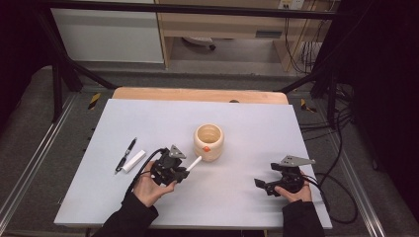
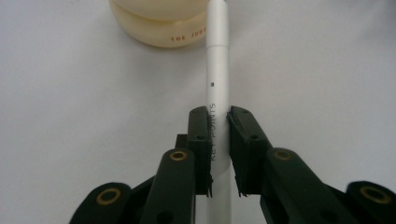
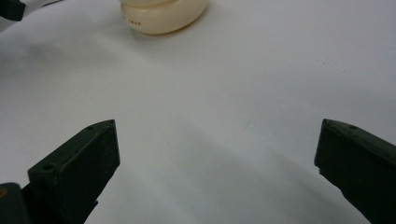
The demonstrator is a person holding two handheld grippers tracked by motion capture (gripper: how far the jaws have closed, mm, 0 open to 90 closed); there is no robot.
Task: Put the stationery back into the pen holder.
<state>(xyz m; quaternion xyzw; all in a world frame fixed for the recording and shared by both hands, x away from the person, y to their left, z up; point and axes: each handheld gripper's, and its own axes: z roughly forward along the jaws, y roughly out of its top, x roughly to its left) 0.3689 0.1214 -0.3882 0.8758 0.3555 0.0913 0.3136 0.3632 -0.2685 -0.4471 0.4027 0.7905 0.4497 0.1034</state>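
**White pen clamped in our left gripper, pointed at the cup**

We see the left gripper [image 1: 184, 170] closed tight on a white pen [image 1: 194, 163]; in the left gripper view the two black pads press the pen's barrel [image 2: 218, 93] from both sides, with the pen running straight out toward twelve o'clock. Its far end reaches the side of the cream cup [image 2: 159, 23], though we cannot tell whether it touches. From the high view the pen juts toward two o'clock from the gripper, lifted off the white table [image 1: 247, 207].

Our right gripper [image 1: 262, 185] rests at about four o'clock from the cup, jaws spread wide with nothing between them.

The cup [image 1: 209, 142] stands upright near the table's middle; its inside looks bare.

At nine o'clock from the left gripper lie a black pen [image 1: 126, 154] and a white cap [image 1: 134, 161], just beside each other.
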